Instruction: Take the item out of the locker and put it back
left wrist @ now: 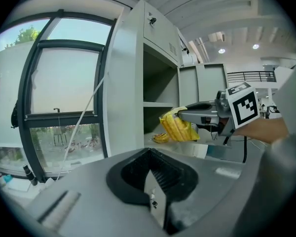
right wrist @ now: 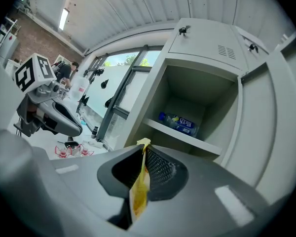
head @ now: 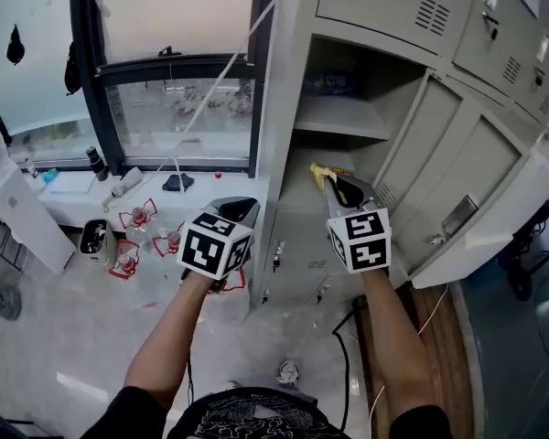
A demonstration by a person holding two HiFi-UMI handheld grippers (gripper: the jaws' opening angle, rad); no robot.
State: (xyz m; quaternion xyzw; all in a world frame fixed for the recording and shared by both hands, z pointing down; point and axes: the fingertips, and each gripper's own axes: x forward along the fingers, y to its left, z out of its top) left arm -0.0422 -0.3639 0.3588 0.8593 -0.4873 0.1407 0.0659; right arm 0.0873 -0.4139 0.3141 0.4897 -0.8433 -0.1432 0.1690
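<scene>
A yellow snack packet (head: 320, 173) is pinched at its edge in my right gripper (head: 337, 188), just in front of the open grey locker (head: 284, 108), level with the lower compartment. In the right gripper view the packet (right wrist: 139, 181) stands edge-on between the shut jaws of that gripper (right wrist: 141, 163). The left gripper view shows the packet (left wrist: 180, 127) hanging at the locker mouth, with a second small yellow thing (left wrist: 161, 138) lying on the lower shelf. My left gripper (head: 234, 210) hovers left of the locker, shut and empty.
A blue-labelled bottle (right wrist: 177, 123) lies on the locker's upper shelf. The locker door (head: 480, 199) swings open to the right. A window (head: 178, 108) and white sill are on the left. Red-and-white items (head: 137, 236) and cables (head: 348, 355) lie on the floor.
</scene>
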